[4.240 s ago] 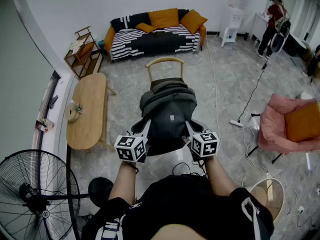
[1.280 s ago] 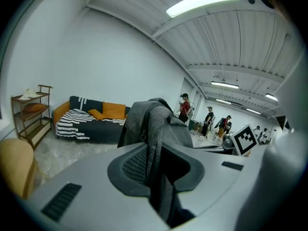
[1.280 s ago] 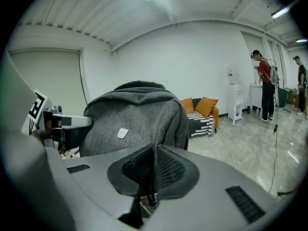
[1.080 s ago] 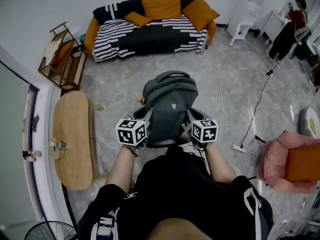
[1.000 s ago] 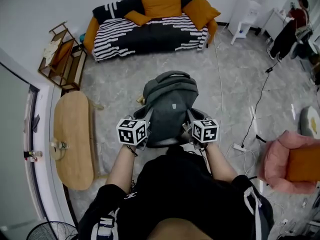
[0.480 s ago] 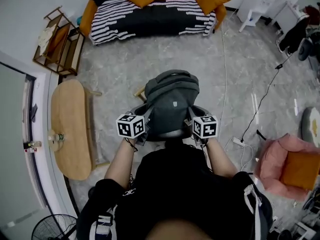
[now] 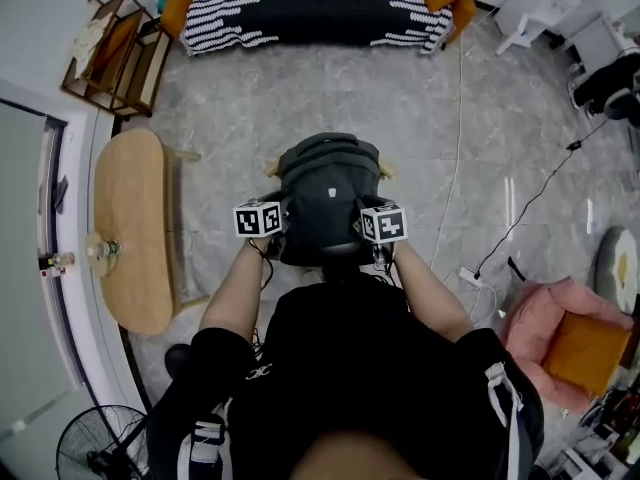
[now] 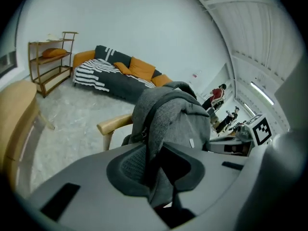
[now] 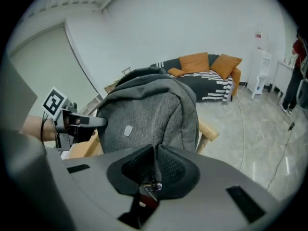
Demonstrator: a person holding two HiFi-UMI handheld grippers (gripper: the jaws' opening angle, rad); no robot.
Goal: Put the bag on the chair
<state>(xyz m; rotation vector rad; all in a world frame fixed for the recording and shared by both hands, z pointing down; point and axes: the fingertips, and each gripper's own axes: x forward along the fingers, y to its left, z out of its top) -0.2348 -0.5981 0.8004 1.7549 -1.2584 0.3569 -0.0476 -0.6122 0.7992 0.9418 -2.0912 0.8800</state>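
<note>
Grey bag [image 7: 330,193] upright, over wooden chair [image 8: 115,123]

We see only rail ends of the light wooden chair [image 8: 114,123] behind the grey fabric backpack [image 8: 175,121], and the head view's top edge crops the striped sofa [image 7: 300,8].

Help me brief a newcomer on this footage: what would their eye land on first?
The grey bag at the centre, pinched at either side by the left gripper and right gripper, right by the wooden chair. Behind it, across the floor, the striped sofa with orange cushions stands out.
</note>
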